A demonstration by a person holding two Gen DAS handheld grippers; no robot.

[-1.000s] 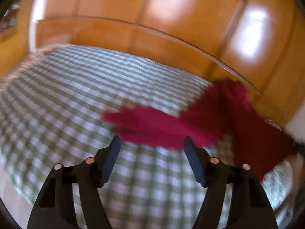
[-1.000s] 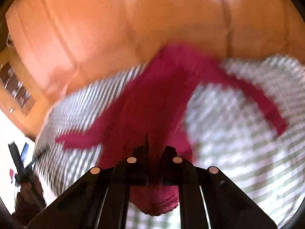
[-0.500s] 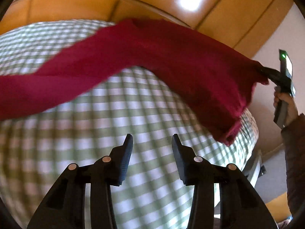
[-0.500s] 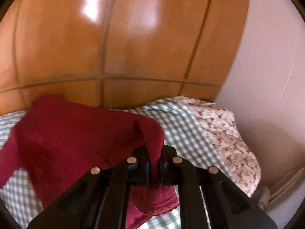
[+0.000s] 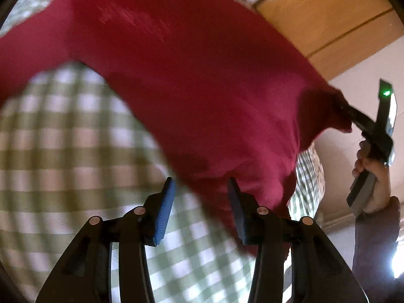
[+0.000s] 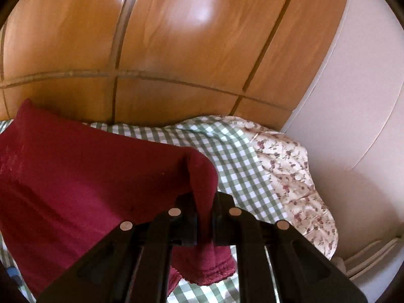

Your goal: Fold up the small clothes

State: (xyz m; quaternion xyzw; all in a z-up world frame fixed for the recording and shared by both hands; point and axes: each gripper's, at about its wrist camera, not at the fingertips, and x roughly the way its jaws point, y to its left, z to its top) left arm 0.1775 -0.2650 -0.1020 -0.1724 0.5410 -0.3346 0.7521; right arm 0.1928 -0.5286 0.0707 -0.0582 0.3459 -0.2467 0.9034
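Red and unfolded, the sweater hangs above the checked bed, one corner clamped in the right tongs while the left tongs gape empty just beneath its lower edge, so I judge no fold is made yet.

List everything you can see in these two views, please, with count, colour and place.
Sweater: one, dark red, held up over the bed, one corner pinched.
Bedcover: one, green and white checks, spread on the bed beneath.
Floral cloth: one, cream with small reddish flowers, at the bed's right edge.
Wardrobe: one, glossy orange-brown wood, behind the bed.
Wall: pale, right of the wardrobe.
Left gripper: black with blue pads, open, at the sweater's lower edge.
Right gripper: black, shut on the sweater's corner.
Hand: one, holding the right gripper's handle.
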